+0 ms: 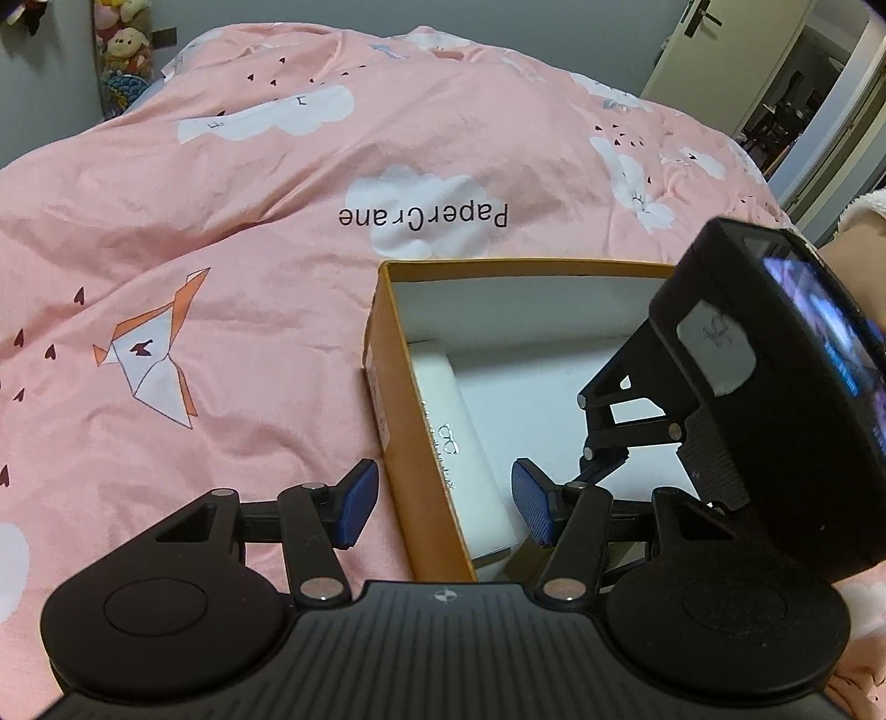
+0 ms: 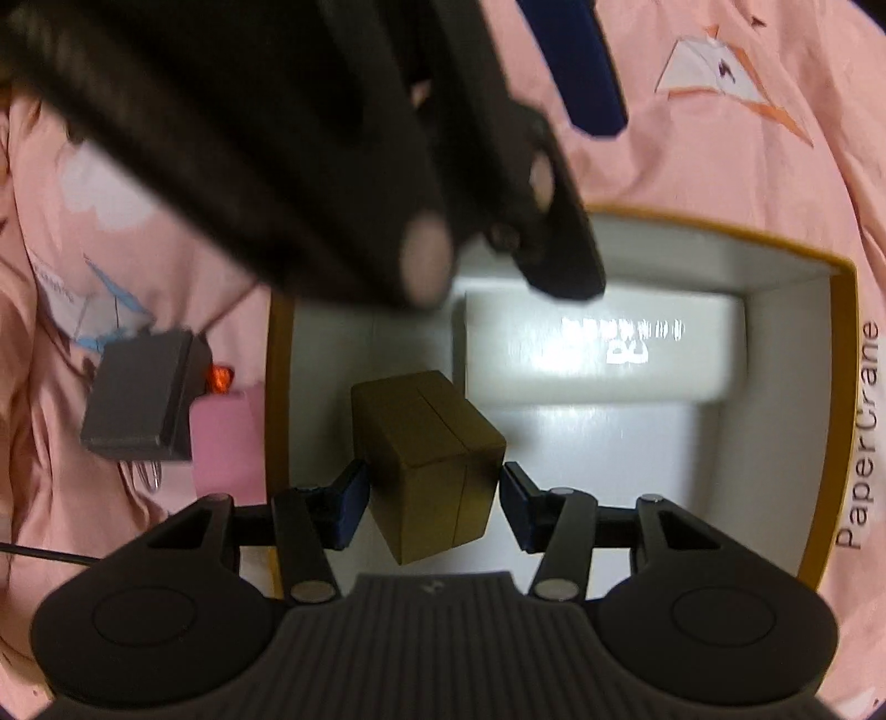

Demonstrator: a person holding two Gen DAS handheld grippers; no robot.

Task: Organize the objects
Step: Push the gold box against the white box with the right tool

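An open orange cardboard box with a white inside lies on the pink bed cover; it also shows in the right wrist view. A long white case with silver print lies along its wall, also in the right wrist view. My left gripper is open, its jaws straddling the box's orange side wall. My right gripper is inside the box with its pads on both sides of a small brown box; narrow gaps show beside it.
A grey flat box, a pink card and a small red item lie on the cover left of the orange box. The pink duvet spreads all around. Plush toys and a door stand beyond the bed.
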